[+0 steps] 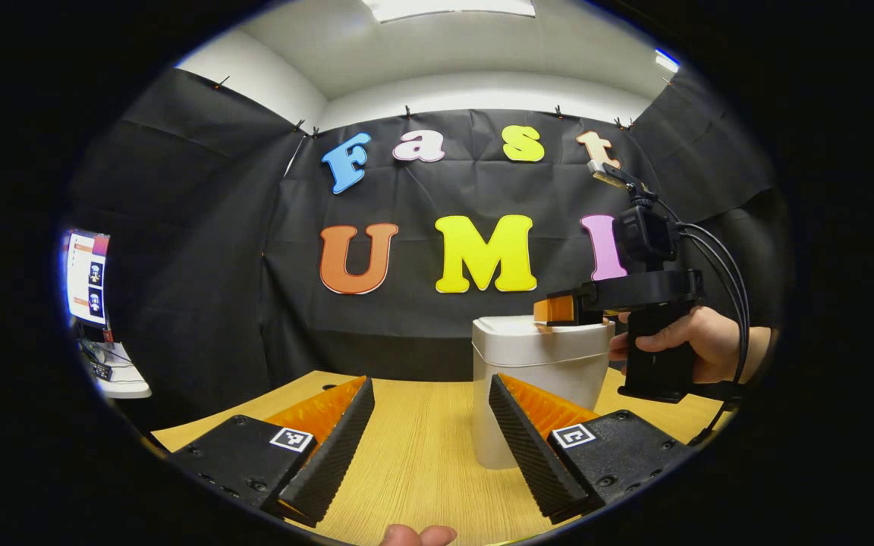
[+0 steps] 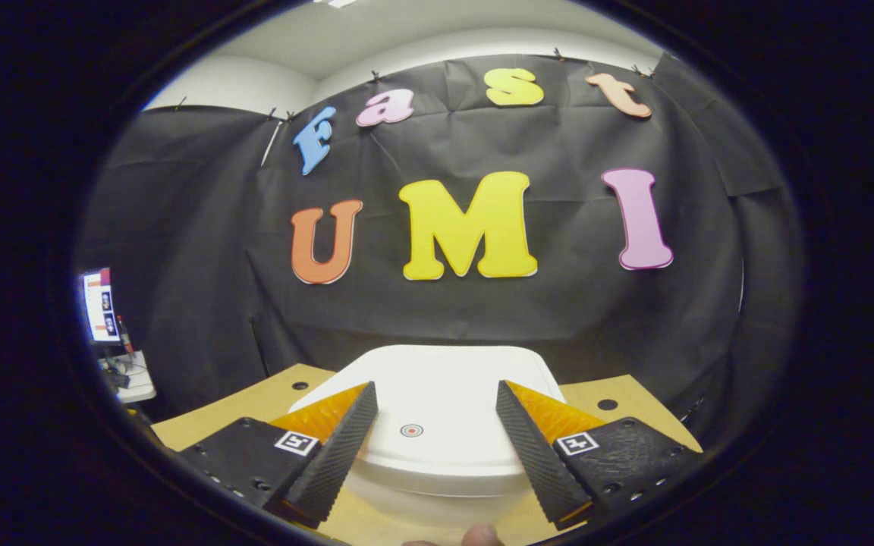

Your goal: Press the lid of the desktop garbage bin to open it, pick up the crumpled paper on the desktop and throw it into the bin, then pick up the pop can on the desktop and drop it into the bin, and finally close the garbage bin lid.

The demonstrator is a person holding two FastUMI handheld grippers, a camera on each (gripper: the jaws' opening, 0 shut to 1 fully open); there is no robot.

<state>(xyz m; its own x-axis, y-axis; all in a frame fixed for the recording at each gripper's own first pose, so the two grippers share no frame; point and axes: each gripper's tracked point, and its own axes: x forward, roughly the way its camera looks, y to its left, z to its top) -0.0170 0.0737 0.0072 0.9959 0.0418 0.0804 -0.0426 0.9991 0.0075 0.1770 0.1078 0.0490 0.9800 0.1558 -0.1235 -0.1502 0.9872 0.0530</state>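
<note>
A white desktop bin (image 1: 539,364) stands on the wooden table (image 1: 422,447), its lid down. In the left gripper view my left gripper (image 1: 431,394) is open just above the table, to the left of the bin and in front of it. Farther off, my right gripper (image 1: 554,309) is held by a hand (image 1: 699,341) and hovers right over the lid's top. In the right gripper view the bin lid (image 2: 437,417) lies flat below my open right gripper (image 2: 437,402); a small round mark (image 2: 411,430) on the lid sits between the fingers.
A monitor (image 1: 88,277) and a small white side table (image 1: 122,375) stand at the far left. The black cloth wall (image 1: 467,334) closes off the back of the table. Two holes (image 2: 608,404) are in the tabletop behind the bin.
</note>
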